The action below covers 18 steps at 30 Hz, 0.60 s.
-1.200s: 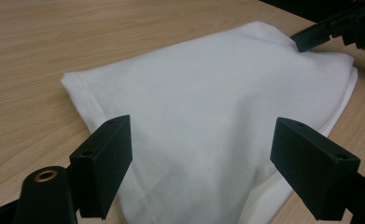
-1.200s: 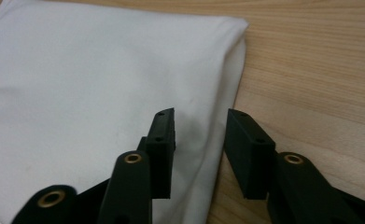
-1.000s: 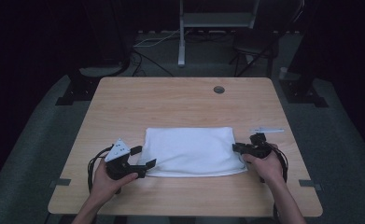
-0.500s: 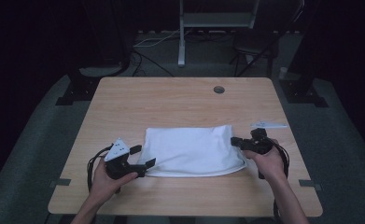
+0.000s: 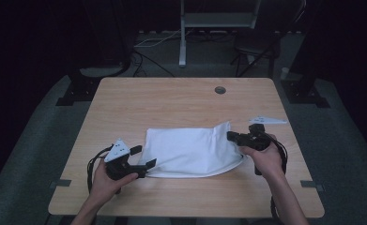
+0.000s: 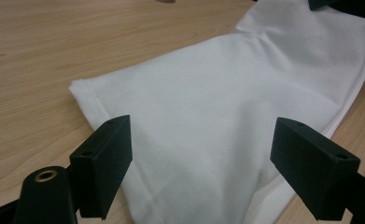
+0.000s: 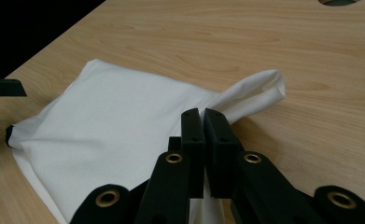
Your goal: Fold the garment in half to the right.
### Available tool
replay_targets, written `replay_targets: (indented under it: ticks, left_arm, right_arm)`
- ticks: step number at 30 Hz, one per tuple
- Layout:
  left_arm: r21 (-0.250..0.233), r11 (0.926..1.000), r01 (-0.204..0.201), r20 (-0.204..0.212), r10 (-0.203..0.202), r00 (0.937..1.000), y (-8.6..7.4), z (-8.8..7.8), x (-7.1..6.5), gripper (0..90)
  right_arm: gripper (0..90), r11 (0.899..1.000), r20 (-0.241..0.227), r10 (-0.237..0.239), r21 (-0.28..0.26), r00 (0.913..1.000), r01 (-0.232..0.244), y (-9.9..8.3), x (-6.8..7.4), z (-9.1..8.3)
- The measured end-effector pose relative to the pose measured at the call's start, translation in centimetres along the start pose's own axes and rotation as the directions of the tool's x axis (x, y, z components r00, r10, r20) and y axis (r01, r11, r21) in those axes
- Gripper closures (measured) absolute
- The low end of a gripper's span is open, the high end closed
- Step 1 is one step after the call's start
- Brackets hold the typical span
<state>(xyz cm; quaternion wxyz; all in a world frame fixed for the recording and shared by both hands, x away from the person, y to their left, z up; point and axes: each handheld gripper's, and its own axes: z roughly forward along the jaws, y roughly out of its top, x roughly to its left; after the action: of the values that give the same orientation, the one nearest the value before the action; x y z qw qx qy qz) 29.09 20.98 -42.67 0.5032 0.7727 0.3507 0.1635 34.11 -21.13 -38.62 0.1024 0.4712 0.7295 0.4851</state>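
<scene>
A white folded cloth (image 5: 190, 150) lies on the near half of the wooden table (image 5: 172, 103). My right gripper (image 5: 230, 136) is shut on the cloth's right edge and holds that side lifted, so the far right corner stands up in a peak. In the right gripper view the jaws (image 7: 201, 116) are pressed together with the cloth (image 7: 110, 112) bunched at them. My left gripper (image 5: 143, 157) is open at the cloth's near left corner. In the left gripper view its jaws (image 6: 203, 140) stand wide apart over the cloth (image 6: 217, 84) without pressing on it.
A round cable hole (image 5: 220, 90) sits in the table's far side. The table's near edge runs just behind both hands. Beyond the far edge a metal stand (image 5: 183, 37) and cables stand on the dark floor.
My right gripper has risen a little with the cloth's right edge, and the far right corner now stands up in a peak. The left gripper has stayed where it was.
</scene>
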Motion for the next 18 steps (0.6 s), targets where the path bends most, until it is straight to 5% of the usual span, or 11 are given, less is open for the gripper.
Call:
replay_targets:
  ticks: [18]
  left_arm:
    - [0.001, 0.9999, -0.012, 0.0, 0.012, 0.9999, 0.0, 0.1, -0.1, 20.3]
  right_arm:
    - [88.1, 0.996, -0.078, -0.058, -0.066, 0.9953, 0.053, 2.7, 3.6, 0.4]
